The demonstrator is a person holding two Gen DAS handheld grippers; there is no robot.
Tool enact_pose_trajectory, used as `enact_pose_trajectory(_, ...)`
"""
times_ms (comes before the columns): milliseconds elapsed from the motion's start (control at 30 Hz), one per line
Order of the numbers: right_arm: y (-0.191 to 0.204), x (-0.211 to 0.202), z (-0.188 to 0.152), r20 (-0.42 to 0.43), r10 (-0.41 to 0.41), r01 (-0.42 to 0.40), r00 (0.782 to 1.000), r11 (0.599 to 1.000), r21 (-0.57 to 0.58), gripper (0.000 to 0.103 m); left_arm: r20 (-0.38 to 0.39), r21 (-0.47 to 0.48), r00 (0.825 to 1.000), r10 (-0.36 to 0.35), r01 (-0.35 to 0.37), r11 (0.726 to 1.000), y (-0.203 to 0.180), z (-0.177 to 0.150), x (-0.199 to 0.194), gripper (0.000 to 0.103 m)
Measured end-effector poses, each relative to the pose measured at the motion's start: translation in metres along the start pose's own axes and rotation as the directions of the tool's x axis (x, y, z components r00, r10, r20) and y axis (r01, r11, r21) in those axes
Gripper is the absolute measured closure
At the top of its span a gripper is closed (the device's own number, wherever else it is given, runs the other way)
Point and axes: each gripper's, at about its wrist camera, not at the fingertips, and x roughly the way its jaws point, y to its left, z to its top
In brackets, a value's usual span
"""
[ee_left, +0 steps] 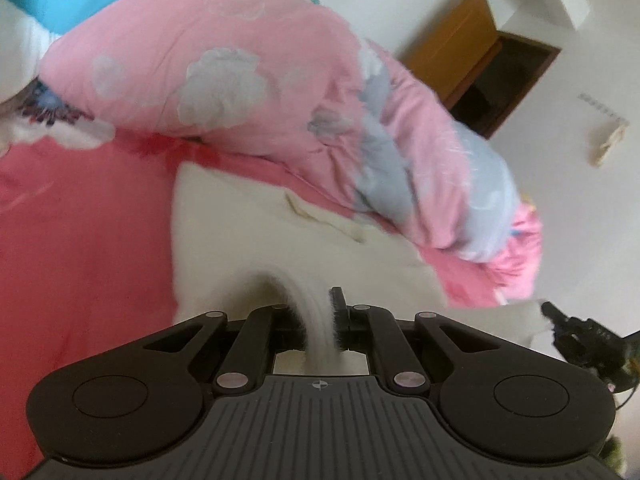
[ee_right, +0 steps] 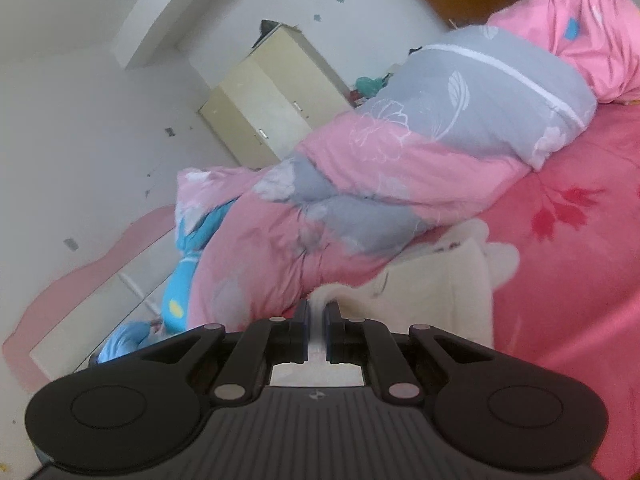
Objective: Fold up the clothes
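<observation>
- Cream fleece garment (ee_left: pixel 256 236), fuzzy and soft-edged, lies low in the frame on the pink bedsheet (ee_left: pixel 80 240), its long axis probably running away from the camera (blur).
- Left gripper (ee_left: pixel 320 312) pinches a raised fold.
- Right gripper (ee_right: pixel 318 320) clamps another edge beside the puffy quilt (ee_right: pixel 360 184).

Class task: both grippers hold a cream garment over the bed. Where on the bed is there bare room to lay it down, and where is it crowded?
Free: the red bedsheet beside the cream garment, in front of the pink quilt; in the right view, the sheet beyond the garment. Crowded: the quilt heap along the wall side.
</observation>
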Motion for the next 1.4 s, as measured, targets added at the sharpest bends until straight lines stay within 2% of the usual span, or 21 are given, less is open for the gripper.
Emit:
enact_pose_trajectory(167, -0.035, 0.057, 0.005, -0.03, -0.057, 0.059, 0.998, 0.997, 0.051, 0.096, -0.041, -0.048, 0.999, 0.013, -0.015, 0.999, 0.022, 0.014, 0.04, 0.097)
enact_pose_trajectory(333, -0.079, 0.086, -0.006, -0.064, -0.1, 0.109, 0.993, 0.981, 0.158, 0.096, -0.082, -0.097, 0.996, 0.023, -0.031, 0.995, 0.043, 0.027, 0.08, 0.093)
enact_pose_trajectory(467, -0.105, 0.092, -0.018, -0.083, -0.119, 0.135, 0.989, 0.964, 0.228, 0.096, -0.075, -0.213, 0.995, -0.069, 0.052, 0.976, 0.059, 0.031, 0.078, 0.091)
enact_pose_trajectory(533, -0.113, 0.092, -0.021, -0.086, -0.119, 0.137, 0.989, 0.957, 0.255, 0.096, -0.046, -0.329, 0.99, -0.137, 0.114, 0.937, 0.072, 0.032, 0.072, 0.087)
enact_pose_trajectory(600, -0.117, 0.092, -0.023, -0.087, -0.116, 0.136, 0.989, 0.952, 0.274, 0.096, 0.017, -0.458, 0.981, -0.194, 0.18, 0.87, 0.09, 0.03, 0.067, 0.078)
enact_pose_trajectory(700, -0.119, 0.094, -0.023, -0.1, -0.118, 0.143, 0.988, 0.945, 0.293, 0.096, 0.111, -0.556, 0.98, -0.165, 0.199, 0.807, 0.107, 0.027, 0.052, 0.056)
enact_pose_trajectory(767, -0.12, 0.094, -0.021, -0.11, -0.119, 0.148, 0.987, 0.937, 0.315, 0.092, 0.149, -0.573, 0.979, -0.137, 0.198, 0.795, 0.111, 0.024, 0.038, 0.052)
enact_pose_trajectory(833, -0.122, 0.092, -0.018, -0.11, -0.118, 0.149, 0.987, 0.928, 0.341, 0.079, 0.185, -0.589, 0.977, -0.108, 0.198, 0.783, 0.115, 0.021, 0.024, 0.052)
enact_pose_trajectory(867, -0.122, 0.087, -0.016, -0.098, -0.117, 0.144, 0.988, 0.924, 0.354, 0.075, 0.187, -0.589, 0.976, -0.107, 0.199, 0.783, 0.113, 0.019, 0.017, 0.052)
enact_pose_trajectory(900, -0.121, 0.082, -0.014, -0.086, -0.115, 0.139, 0.99, 0.92, 0.367, 0.063, 0.181, -0.583, 0.978, -0.102, 0.19, 0.79, 0.109, 0.017, 0.008, 0.052)
enact_pose_trajectory(933, -0.121, 0.075, -0.013, -0.072, -0.117, 0.136, 0.99, 0.914, 0.381, 0.058, 0.179, -0.572, 0.979, -0.103, 0.188, 0.799, 0.104, 0.015, -0.001, 0.052)
enact_pose_trajectory(1033, -0.121, 0.047, -0.01, -0.034, -0.099, 0.104, 0.995, 0.891, 0.442, 0.058, 0.154, -0.527, 0.982, -0.108, 0.175, 0.832, 0.084, 0.008, -0.028, 0.051)
enact_pose_trajectory(1133, -0.114, 0.016, -0.013, -0.042, -0.049, 0.064, 0.998, 0.868, 0.493, 0.058, 0.101, -0.481, 0.989, -0.105, 0.141, 0.865, 0.063, -0.002, -0.05, 0.049)
enact_pose_trajectory(1267, -0.097, -0.017, -0.027, -0.118, 0.018, 0.051, 0.993, 0.829, 0.557, 0.055, 0.028, -0.424, 0.996, -0.08, 0.084, 0.902, 0.037, -0.027, -0.067, 0.041)
enact_pose_trajectory(1333, -0.092, -0.027, -0.041, -0.169, 0.046, 0.064, 0.985, 0.8, 0.596, 0.05, 0.0, -0.39, 0.998, -0.068, 0.063, 0.919, 0.028, -0.045, -0.067, 0.032)
enact_pose_trajectory(1400, -0.09, -0.03, -0.059, -0.211, 0.063, 0.087, 0.975, 0.771, 0.631, 0.05, -0.028, -0.355, 0.999, -0.031, 0.019, 0.935, 0.025, -0.061, -0.057, 0.032)
